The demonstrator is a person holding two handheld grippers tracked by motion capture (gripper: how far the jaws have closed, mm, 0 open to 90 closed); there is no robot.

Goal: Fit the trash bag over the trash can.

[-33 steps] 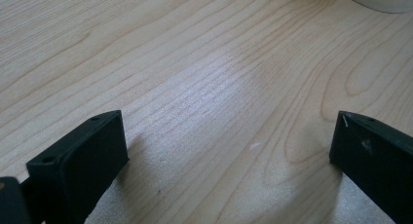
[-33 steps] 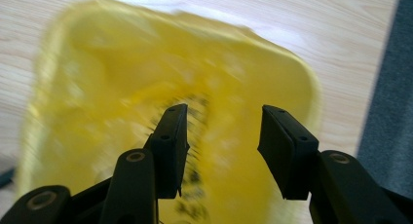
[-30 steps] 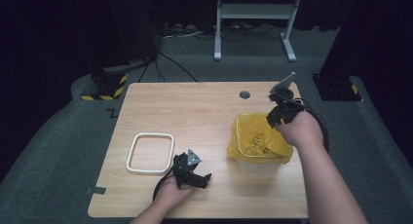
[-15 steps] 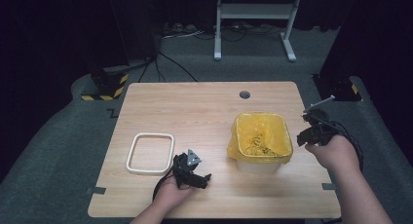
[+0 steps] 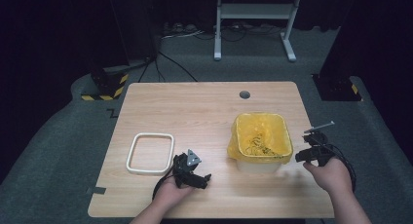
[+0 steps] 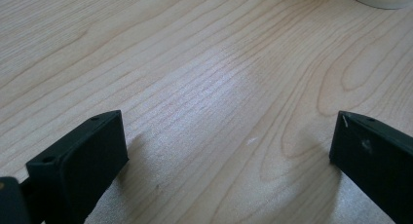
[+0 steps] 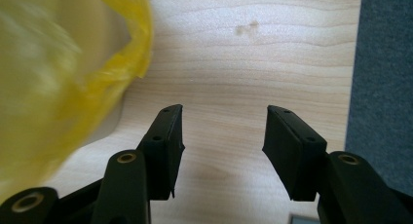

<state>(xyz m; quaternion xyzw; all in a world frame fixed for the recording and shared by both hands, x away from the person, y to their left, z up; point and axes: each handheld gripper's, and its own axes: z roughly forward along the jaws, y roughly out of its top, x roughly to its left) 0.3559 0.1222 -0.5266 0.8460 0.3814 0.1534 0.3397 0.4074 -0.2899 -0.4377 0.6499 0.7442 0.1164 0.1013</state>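
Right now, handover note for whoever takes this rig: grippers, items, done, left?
Left gripper: open, empty, resting low on the table beside the white frame.
Right gripper: open, empty, jaws just opened a little, at the table's right edge next to the bin.
Bin: yellow bag fitted over the rim.
Done: bag looks seated.
Left: probably fit the white frame onto the bin.

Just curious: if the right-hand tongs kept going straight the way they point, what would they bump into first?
Probably nothing soon: the right tongs stand open over bare table, with the yellow-lined bin off to one side. Depth is hard to judge.
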